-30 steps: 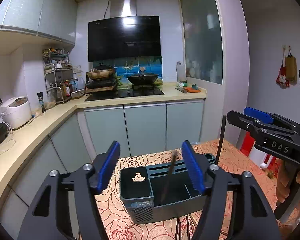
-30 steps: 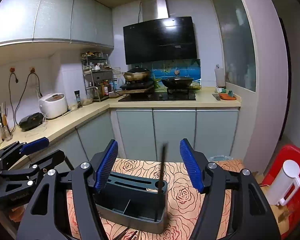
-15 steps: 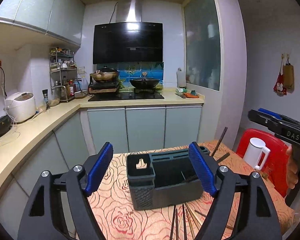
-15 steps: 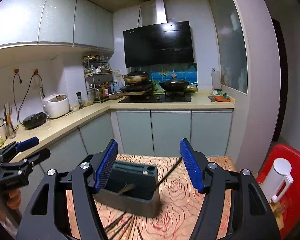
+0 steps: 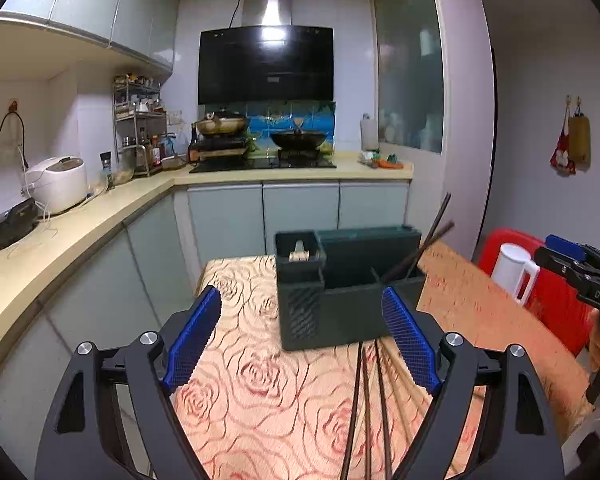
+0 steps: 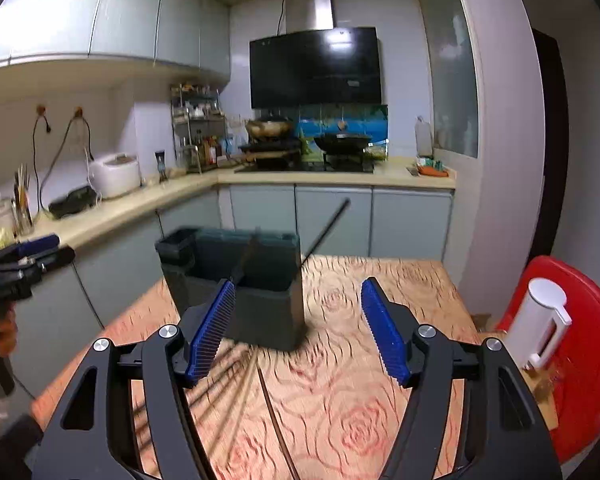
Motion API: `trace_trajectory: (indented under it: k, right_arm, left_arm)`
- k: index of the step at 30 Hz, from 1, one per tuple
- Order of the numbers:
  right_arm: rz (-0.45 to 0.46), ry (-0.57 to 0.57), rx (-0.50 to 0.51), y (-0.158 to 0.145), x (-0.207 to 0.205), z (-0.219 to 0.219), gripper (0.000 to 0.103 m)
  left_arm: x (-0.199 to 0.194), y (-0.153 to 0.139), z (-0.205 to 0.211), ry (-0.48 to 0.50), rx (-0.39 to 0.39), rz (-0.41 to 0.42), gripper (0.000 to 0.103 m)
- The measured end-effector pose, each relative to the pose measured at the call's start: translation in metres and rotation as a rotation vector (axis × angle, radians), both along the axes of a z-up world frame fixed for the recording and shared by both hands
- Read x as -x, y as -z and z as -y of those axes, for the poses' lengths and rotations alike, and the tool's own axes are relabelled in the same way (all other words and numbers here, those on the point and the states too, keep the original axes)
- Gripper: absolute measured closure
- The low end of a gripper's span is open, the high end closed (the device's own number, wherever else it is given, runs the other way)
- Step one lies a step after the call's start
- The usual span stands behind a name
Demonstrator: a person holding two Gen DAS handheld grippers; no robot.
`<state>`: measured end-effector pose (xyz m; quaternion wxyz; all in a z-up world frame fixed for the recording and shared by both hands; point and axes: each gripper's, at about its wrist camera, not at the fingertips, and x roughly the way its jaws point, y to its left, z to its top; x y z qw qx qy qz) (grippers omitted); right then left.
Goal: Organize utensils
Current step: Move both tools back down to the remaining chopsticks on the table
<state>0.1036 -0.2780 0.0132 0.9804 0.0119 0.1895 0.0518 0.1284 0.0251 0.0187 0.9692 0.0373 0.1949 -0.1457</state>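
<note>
Hovering over the rose-patterned table (image 5: 260, 380), the left claw (image 5: 300, 344) is opening with nothing gripped; loose chopsticks (image 5: 364, 400) lie beneath it before the holder (image 5: 340, 312). The right claw (image 6: 298, 332) stands apart, empty.

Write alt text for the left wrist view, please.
Two open blue-padded jaws frame a dark utensil holder on a rose-patterned table, two chopsticks leaning inside it. More chopsticks lie loose in front; a kitchen counter runs behind.
</note>
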Motion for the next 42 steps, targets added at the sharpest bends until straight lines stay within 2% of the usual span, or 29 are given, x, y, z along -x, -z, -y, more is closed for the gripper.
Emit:
trace_trajectory:
  k: [7,20,26,34,42]
  right_arm:
    - [-0.06,0.026,-0.007,0.033,0.017,0.008,0.039]
    - [-0.103,0.04,-0.037,0.06,0.04,0.01,0.039]
    - [-0.143,0.042,-0.032,0.078,0.048,0.008,0.039]
    - [-0.148,0.043,-0.025,0.086,0.057,0.006,0.039]
    - [-0.171,0.042,-0.027,0.096,0.057,0.008,0.039]
  left_arm:
    - [0.014,0.028,-0.006,-0.009,-0.026,-0.034,0.023]
    - [0.036,0.082,-0.021,-0.021,-0.019,-0.151,0.023]
    - [0.051,0.109,-0.017,0.021,-0.05,-0.193,0.024]
    - [0.062,0.141,-0.005,0.082,-0.085,-0.248,0.024]
    - [0.054,0.157,0.003,0.112,-0.1,-0.296,0.045]
